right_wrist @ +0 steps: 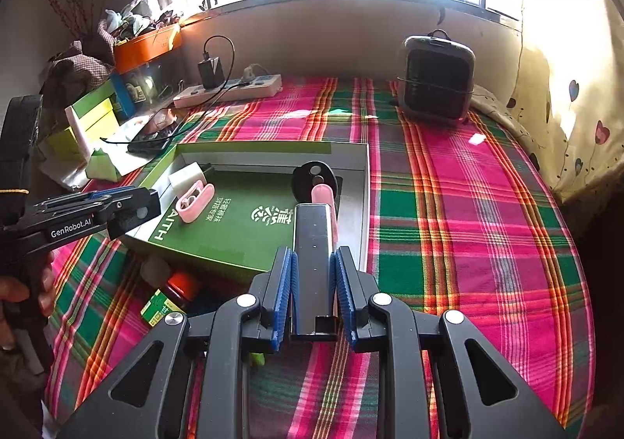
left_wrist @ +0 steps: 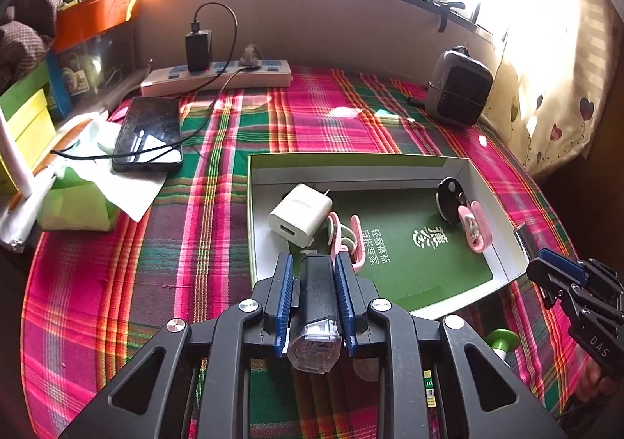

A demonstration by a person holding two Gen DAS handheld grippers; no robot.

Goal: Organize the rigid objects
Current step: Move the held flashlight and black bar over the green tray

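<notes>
An open green box lies on the plaid cloth. It holds a white charger, a black round item and pink clips. My left gripper is shut on a black device with a clear end, held over the box's near left corner. My right gripper is shut on a dark metallic bar, held over the box's near right edge. Each gripper shows in the other view.
A power strip, a phone with a cable, a tissue pack and stacked boxes stand at the far left. A grey speaker-like device stands at the far right. A green-capped item and a small bottle lie near the box.
</notes>
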